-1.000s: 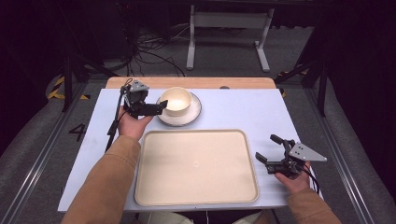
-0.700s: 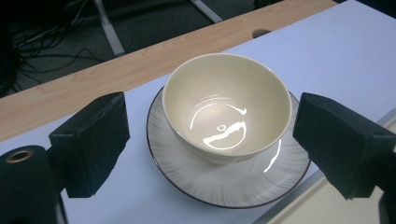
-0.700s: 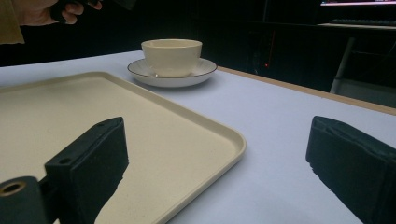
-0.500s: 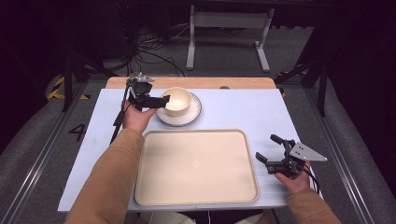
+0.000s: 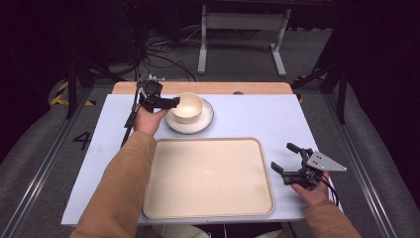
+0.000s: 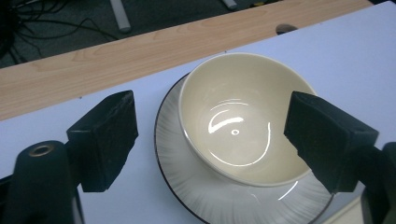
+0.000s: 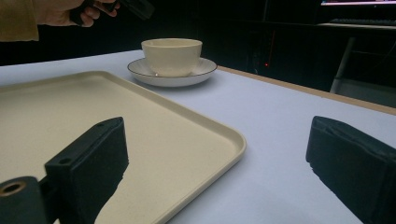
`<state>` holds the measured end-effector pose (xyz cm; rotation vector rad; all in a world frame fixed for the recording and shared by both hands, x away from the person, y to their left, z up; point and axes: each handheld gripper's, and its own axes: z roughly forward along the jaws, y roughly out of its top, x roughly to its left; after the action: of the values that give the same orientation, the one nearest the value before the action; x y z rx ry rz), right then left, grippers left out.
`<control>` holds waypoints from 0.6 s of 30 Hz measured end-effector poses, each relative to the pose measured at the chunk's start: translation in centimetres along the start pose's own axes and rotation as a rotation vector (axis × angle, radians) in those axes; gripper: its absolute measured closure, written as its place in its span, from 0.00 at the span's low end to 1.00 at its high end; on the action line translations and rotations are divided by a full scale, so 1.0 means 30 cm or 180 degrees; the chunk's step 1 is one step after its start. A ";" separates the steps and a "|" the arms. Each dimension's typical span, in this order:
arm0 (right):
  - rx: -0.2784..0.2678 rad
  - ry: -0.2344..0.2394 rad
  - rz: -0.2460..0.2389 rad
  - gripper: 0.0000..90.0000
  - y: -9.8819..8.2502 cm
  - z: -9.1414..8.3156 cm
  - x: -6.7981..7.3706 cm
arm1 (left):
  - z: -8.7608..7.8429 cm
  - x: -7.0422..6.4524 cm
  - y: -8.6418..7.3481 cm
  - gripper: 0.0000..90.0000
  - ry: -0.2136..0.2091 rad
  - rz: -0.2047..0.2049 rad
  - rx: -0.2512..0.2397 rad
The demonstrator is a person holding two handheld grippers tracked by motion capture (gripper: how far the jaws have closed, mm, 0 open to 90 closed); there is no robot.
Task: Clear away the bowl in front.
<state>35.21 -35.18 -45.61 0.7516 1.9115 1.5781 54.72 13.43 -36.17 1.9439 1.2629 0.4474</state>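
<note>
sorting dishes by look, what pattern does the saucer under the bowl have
White saucer with fine grey radial streaks and a thin dark rim, clearest in the left gripper view.

Table (image 5: 257, 119): pale blue-white top, with a light wooden strip (image 5: 237, 88) along its upper edge in the high view. Directly on it: a large cream tray (image 5: 208, 178), bare, at lower centre of the frame; a grey-white plate (image 5: 205, 121) with a dark rim at upper centre, just above the tray's upper-left corner, apart from it.
</note>
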 end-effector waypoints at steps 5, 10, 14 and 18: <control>-0.0002 -0.0012 0.0004 0.06 0.000 0.000 0.000 | 0.032 0.012 -0.002 0.30 0.0083 -0.0127 0.0068; -0.0006 -0.0035 0.0018 0.06 0.000 -0.001 0.001 | 0.079 0.032 -0.013 0.35 0.0084 -0.0345 0.0206; -0.0005 -0.0038 0.0024 0.06 0.000 -0.001 0.000 | 0.100 0.046 -0.020 0.38 0.0039 -0.0455 0.0290; -0.0015 -0.0038 0.0036 0.06 -0.001 -0.002 0.000 | 0.129 0.055 -0.030 0.39 -0.0037 -0.0518 0.0385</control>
<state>35.18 -35.22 -45.63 0.7697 1.8976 1.5809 57.41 13.53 -39.53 1.9207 1.4569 0.2828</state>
